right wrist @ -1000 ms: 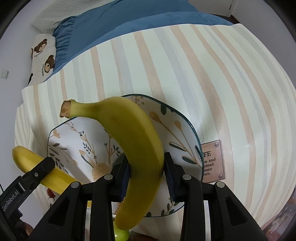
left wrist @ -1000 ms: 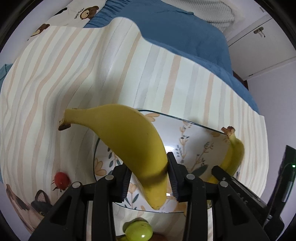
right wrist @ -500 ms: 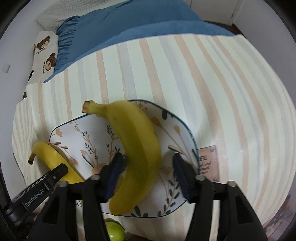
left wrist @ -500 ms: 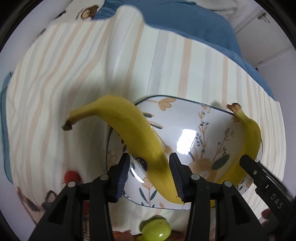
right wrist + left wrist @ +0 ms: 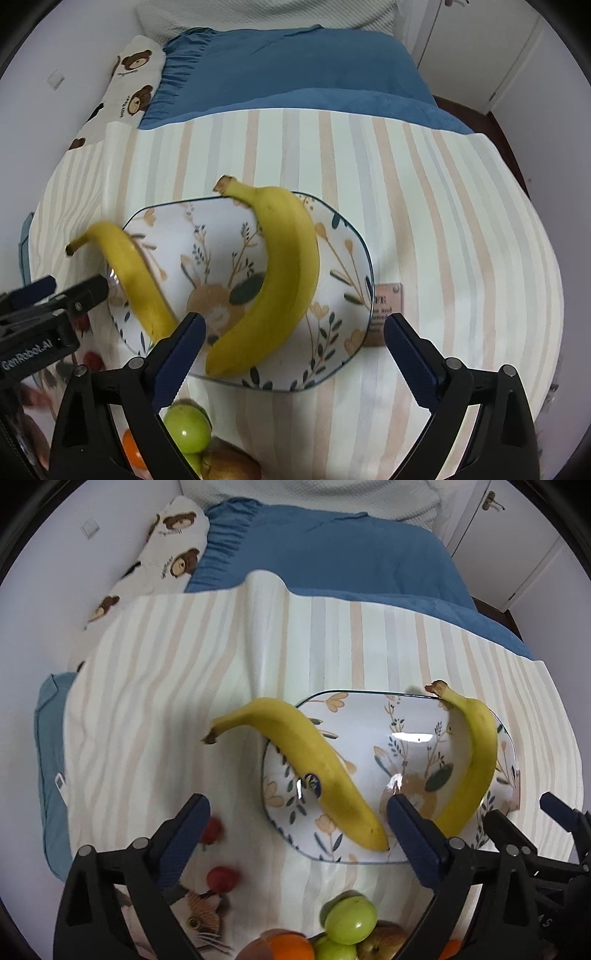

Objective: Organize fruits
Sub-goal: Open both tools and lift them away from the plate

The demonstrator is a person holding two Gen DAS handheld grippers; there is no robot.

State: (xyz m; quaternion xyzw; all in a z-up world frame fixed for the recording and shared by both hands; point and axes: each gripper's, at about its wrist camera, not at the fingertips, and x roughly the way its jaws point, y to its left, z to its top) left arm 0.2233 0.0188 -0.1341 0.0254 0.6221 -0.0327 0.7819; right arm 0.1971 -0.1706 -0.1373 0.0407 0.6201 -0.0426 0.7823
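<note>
Two ripe yellow bananas lie on a flowered plate (image 5: 402, 709) with a dark rim, set on a striped cloth (image 5: 166, 686) spread over a bed with a blue cover (image 5: 332, 561). The left banana (image 5: 314, 764) bears a small dark sticker; its brown stem juts past the plate's left edge over the cloth, and its blunt tip rests near the plate's front rim. The right banana (image 5: 476, 760) curves along the plate's right side, stem at the far rim. In the right wrist view the same pair shows as the banana on the left edge (image 5: 133, 280) and the one on the right (image 5: 280, 273).

The left claw (image 5: 295, 834) has just been opening and its jaws now stand wide apart, with the left banana's tip between them but untouched. The right claw (image 5: 293, 354) has likewise just been opening, jaws spread wide, the right banana's lower end between them and free of the pads.

Nearer the camera sits a heap of fruit: a green apple (image 5: 351, 919), an orange (image 5: 288, 947) and more. Two small red fruits (image 5: 221, 878) lie on the cloth beside it.
</note>
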